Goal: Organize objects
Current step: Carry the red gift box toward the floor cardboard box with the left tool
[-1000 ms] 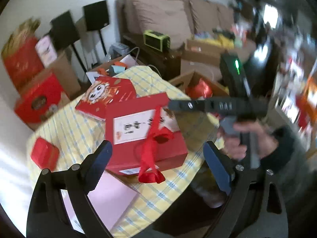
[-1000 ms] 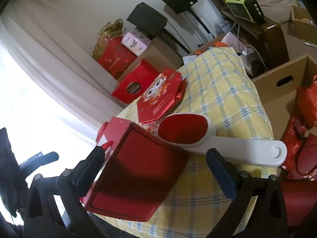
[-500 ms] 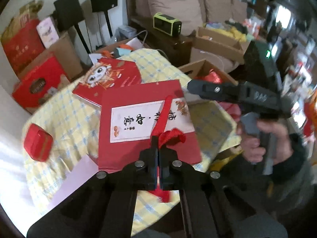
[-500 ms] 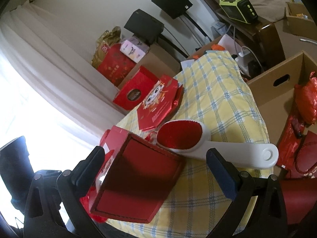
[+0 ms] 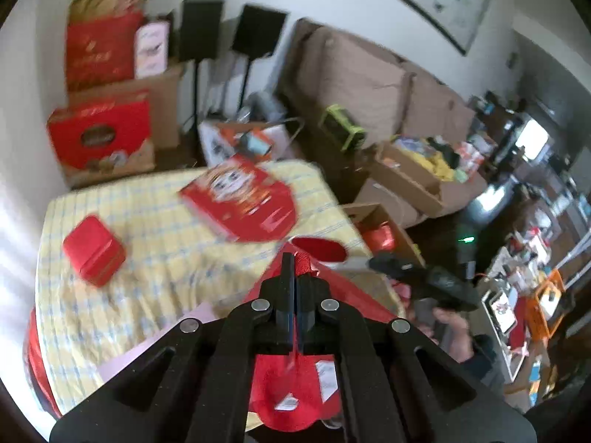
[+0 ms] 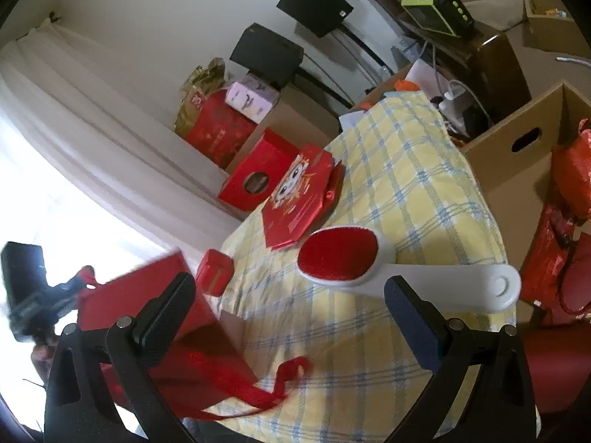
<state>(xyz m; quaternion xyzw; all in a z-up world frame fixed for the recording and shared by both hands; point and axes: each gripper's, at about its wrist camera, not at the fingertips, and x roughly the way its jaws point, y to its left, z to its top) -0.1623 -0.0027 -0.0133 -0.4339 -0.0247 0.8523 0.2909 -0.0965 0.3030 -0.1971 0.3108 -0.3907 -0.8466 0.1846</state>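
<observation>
**Red gift box hanging tilted from the left gripper over the table's near edge**

The table (image 6: 413, 199), covered in a yellow-and-blue checked cloth, is filling most of both views. Beside its right edge an open cardboard box (image 6: 517, 155) is standing on the floor with red bags inside.

The large red gift box (image 5: 332, 295) is tilting steeply at the table's near edge — in the left wrist view its long axis is running away from the camera, with the far end pointing toward the lint brush. In the right wrist view the same box (image 6: 159, 306) is leaning over the near left corner, its ribbon loop trailing onto the cloth.

The left gripper (image 5: 294, 277) is pinching the box's red ribbon (image 5: 304, 264), its jaws pressed together on the knot. The right gripper (image 6: 291, 306) is hovering above the cloth with jaws spread wide, gripping nothing.

A flat red packet with a cartoon face (image 6: 299, 199) is lying toward the far side of the table. The white lint brush (image 6: 369, 265) is lying near the right edge — red pad toward the table's middle, handle pointing off toward the cardboard box.

A small red tin (image 5: 92, 254) is sitting near the left edge, well apart from the brush.
</observation>
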